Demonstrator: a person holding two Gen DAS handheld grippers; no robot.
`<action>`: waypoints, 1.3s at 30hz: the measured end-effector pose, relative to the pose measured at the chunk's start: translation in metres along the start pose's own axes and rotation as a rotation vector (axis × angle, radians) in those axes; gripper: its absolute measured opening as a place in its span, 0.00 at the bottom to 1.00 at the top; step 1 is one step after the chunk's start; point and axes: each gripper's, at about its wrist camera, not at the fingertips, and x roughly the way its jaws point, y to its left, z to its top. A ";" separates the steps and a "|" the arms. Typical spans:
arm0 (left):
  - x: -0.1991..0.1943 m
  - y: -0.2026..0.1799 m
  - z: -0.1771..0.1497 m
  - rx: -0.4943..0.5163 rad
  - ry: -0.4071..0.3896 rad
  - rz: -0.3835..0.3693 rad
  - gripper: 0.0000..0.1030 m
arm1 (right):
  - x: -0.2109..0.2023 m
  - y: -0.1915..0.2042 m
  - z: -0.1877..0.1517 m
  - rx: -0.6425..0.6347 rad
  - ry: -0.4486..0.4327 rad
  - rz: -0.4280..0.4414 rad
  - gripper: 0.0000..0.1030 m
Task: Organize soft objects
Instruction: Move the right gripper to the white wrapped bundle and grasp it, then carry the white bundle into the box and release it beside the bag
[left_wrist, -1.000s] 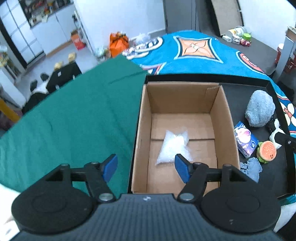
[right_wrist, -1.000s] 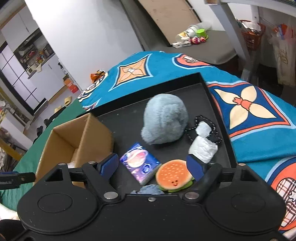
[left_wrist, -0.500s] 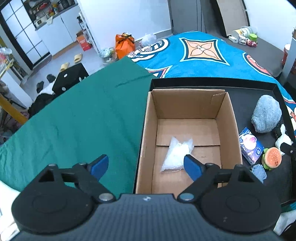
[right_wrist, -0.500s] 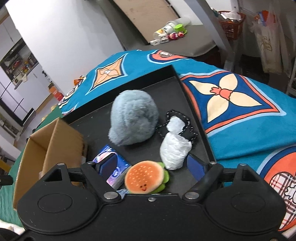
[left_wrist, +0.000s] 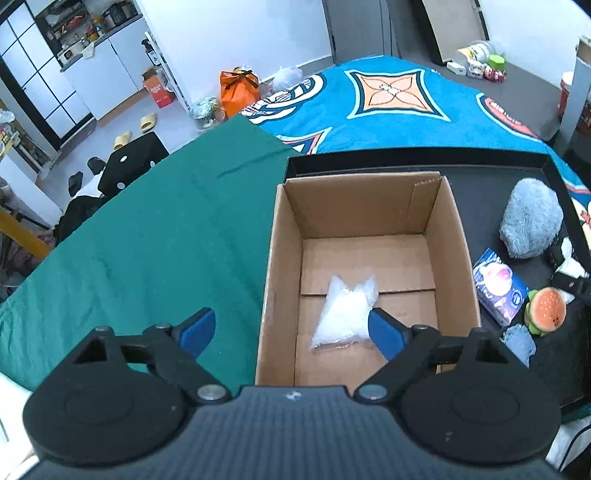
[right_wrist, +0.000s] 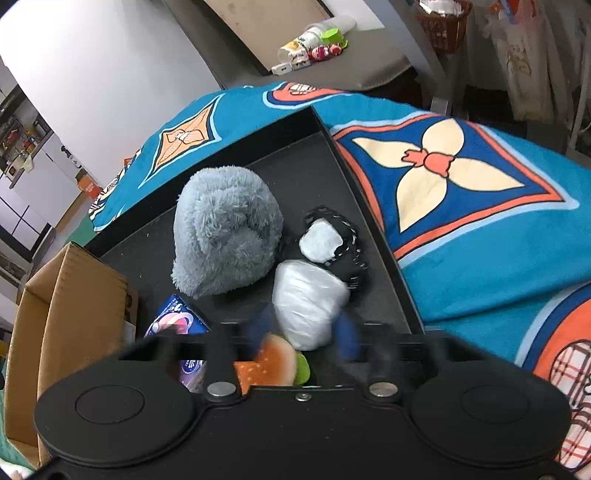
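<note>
Step in hand, by my read: right gripper (right_wrist: 304, 332) going for the white plastic-wrapped bundle (right_wrist: 308, 302) on the black tray (right_wrist: 373, 218). Fingers motion-blurred, flanking the bundle; can't tell if they've pinched. Left gripper (left_wrist: 291, 330) spread, empty, over the cardboard box (left_wrist: 454, 240), clear bag (left_wrist: 347, 314) inside. Next: firm pinch, lift, carry to box.

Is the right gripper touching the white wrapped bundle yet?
Cannot tell: in the right wrist view the right gripper brackets the white wrapped bundle, but its fingers are motion-blurred.

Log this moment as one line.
left gripper: open, empty | right gripper: blurred around white wrapped bundle | cardboard box: holds clear bag
</note>
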 end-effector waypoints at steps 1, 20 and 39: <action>0.000 0.001 0.000 -0.005 0.002 -0.009 0.86 | -0.001 0.000 0.000 0.001 -0.003 0.001 0.31; -0.013 0.025 -0.003 -0.029 -0.032 -0.091 0.86 | -0.037 0.016 -0.003 -0.077 -0.049 0.015 0.30; -0.008 0.042 -0.021 -0.068 -0.069 -0.132 0.86 | -0.073 0.068 -0.002 -0.222 -0.102 0.030 0.30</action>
